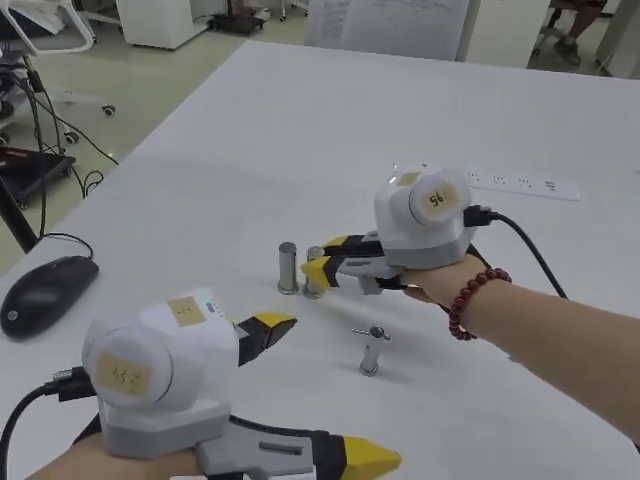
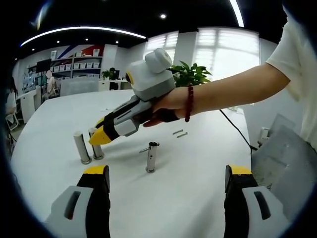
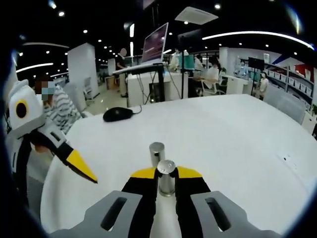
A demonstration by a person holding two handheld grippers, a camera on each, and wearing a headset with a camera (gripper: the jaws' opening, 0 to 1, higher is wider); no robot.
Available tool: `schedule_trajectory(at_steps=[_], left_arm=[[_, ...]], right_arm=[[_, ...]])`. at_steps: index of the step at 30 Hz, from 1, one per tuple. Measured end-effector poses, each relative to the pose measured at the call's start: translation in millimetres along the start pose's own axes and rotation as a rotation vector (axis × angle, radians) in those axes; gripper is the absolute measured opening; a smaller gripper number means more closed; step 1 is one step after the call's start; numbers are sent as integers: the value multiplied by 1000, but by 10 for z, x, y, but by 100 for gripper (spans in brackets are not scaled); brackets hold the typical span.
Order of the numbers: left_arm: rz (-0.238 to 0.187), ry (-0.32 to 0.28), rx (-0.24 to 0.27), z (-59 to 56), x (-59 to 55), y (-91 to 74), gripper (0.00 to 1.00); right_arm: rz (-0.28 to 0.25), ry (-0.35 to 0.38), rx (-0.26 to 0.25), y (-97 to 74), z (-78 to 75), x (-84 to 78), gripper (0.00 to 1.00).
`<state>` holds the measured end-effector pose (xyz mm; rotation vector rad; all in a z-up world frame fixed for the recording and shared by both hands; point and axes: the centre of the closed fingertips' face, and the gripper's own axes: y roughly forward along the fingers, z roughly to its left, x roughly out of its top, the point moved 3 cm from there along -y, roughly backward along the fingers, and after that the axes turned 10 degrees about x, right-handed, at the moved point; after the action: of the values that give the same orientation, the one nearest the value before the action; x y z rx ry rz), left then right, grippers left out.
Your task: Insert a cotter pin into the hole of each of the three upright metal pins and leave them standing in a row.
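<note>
Two bare metal pins stand side by side on the white table. My right gripper (image 1: 318, 266) is shut on the nearer pin (image 1: 313, 272), seen between its jaws (image 3: 166, 179) in the right gripper view. The other bare pin (image 1: 288, 268) stands free just beyond it (image 3: 156, 150). A third pin (image 1: 371, 352) stands apart toward me with a cotter pin through its head (image 2: 151, 156). My left gripper (image 1: 320, 390) is open and holds nothing; its jaws (image 2: 167, 171) point at the pins from a short way off. Two loose cotter pins (image 2: 179, 133) lie farther back.
A black mouse (image 1: 45, 290) lies at the table's left edge. A white power strip (image 1: 520, 183) lies at the far right, with the right gripper's cable running toward it. Office chairs and desks stand beyond the table.
</note>
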<state>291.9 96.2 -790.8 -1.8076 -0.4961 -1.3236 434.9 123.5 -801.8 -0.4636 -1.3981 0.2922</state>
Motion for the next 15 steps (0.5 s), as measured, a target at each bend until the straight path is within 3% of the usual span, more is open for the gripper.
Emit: schedule_trajectory(at_steps=[4, 15], left_arm=[[-5, -1, 4, 2, 14, -11, 97], [-19, -3, 5, -38, 51, -16, 97]], right_arm=[[11, -4, -13, -50, 1, -8, 13], [-20, 39, -61, -258, -34, 12, 13]])
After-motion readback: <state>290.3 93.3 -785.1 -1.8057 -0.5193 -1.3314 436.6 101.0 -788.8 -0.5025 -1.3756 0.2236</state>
